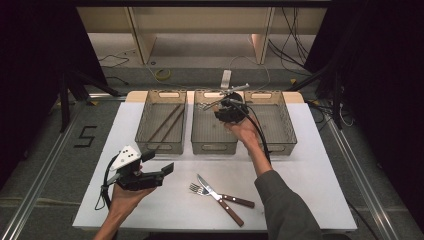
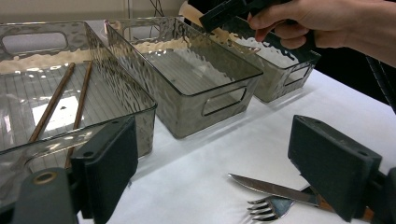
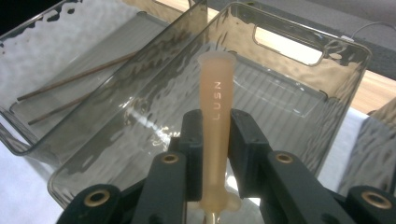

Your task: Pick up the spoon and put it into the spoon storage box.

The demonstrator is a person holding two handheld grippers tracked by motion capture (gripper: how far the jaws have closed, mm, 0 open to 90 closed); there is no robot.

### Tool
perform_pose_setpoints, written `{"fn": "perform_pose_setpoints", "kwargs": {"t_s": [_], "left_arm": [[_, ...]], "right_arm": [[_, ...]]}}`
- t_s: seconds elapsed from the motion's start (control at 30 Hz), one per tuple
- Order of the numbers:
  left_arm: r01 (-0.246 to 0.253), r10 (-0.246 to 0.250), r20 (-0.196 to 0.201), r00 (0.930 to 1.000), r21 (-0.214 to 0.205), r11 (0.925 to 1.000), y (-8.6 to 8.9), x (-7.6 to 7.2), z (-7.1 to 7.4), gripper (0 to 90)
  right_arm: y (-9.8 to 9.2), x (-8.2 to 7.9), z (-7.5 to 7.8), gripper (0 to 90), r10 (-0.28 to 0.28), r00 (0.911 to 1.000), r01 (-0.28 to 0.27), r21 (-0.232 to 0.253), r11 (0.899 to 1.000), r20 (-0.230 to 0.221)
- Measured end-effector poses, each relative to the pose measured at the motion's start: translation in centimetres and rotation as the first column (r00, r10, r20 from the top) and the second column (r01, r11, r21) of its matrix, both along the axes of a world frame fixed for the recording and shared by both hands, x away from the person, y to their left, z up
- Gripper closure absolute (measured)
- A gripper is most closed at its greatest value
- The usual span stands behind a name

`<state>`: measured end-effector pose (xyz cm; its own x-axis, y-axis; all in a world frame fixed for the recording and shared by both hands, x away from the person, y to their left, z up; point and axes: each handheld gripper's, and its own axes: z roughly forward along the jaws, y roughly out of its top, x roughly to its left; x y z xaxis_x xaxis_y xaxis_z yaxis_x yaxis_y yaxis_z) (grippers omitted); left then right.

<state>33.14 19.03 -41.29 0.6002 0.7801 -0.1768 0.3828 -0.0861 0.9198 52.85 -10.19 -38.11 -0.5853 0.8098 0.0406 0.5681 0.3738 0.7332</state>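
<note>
Two hand-held grippers: right point(image 3: 212, 140) clamped on pale handle point(image 3: 214, 121) over middle bin point(image 1: 214, 146); left point(image 2: 224, 172) wide open, empty.

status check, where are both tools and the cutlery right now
Right tool shut on pale-handled utensil, over middle bin. Left tool open, empty, near the knife and fork on the table. Chopsticks in left bin. Path clear.

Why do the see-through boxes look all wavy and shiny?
Left gripper view: the middle bin has rippled walls that bend the light, with pale glare along the rims. Right gripper view: the same wavy shine, and the handle held in the right gripper looks sharp. High view: dark surroundings, bright table.
</note>
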Motion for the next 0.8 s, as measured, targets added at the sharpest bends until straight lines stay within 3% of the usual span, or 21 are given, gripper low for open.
{"fn": "perform_pose_setpoints", "kwargs": {"t_s": [0.23,0.33,0.4,0.53,0.8], "left_arm": [[-0.001,0.002,-0.008,1.0,0.004,1.0,0.0,0.0,-0.2,15.6],[-0.002,0.002,-0.007,1.0,0.002,1.0,0.1,0.0,-0.1,15.6],[-0.001,0.002,-0.009,1.0,0.007,1.0,0.1,0.0,-0.1,15.6],[-0.005,0.005,-0.006,1.0,0.006,1.0,0.1,-0.1,-0.1,15.6],[-0.007,0.007,-0.003,1.0,0.004,1.0,0.1,-0.2,-0.1,15.4]], "right_arm": [[0.5,0.1,-0.4,76.2,0.0,1.0,0.0,0.002,1.0,0.001],[0.7,0.1,-0.7,74.6,-0.006,1.0,0.006,-0.021,1.0,0.004],[0.8,0.1,-0.9,62.2,0.003,0.9999,-0.003,-0.025,1.0,-0.012],[0.7,-0.2,-0.5,54.8,0.012,0.9999,-0.011,0.011,1.0,-0.007],[0.5,-1.5,0.5,43.0,0.053,0.9984,-0.052,0.022,0.998,-0.02]]}}
